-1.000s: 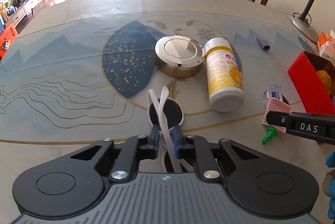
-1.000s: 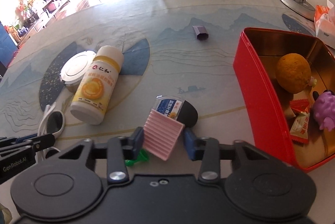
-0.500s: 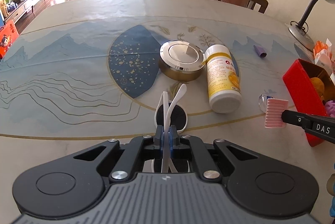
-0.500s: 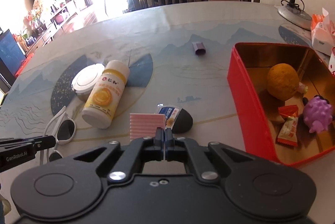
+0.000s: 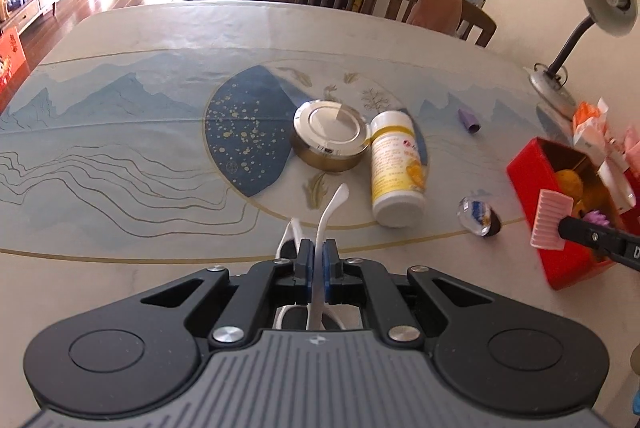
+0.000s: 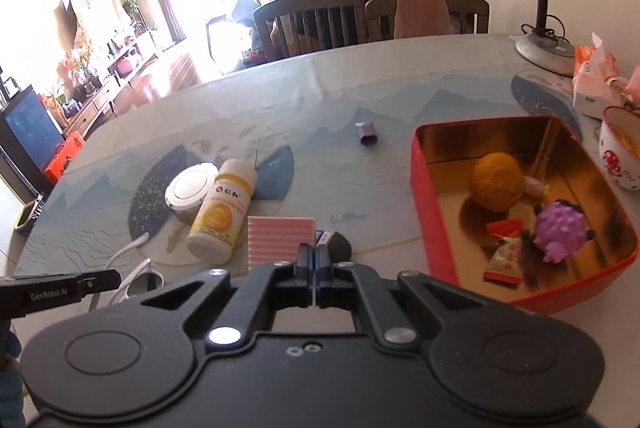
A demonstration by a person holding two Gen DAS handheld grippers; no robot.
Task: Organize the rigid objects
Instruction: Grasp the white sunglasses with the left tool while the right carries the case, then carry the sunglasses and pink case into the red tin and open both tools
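Gripping white sunglasses (image 5: 320, 228), lenses hidden under left claw (image 5: 316, 260), pink comb (image 6: 280, 238) half-hidden

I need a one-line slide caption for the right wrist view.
Right gripper holds a pink ribbed piece beside the open red tin.

A pink ribbed card (image 6: 280, 239) shows beside a white bottle (image 6: 222, 216) with a yellow label. The box (image 6: 424, 211) is red outside, gold inside, holding a purple spiky toy (image 6: 562, 230). White-framed sunglasses (image 5: 326, 218) sit over the pale surface (image 5: 120, 155), printed with blue mountains.
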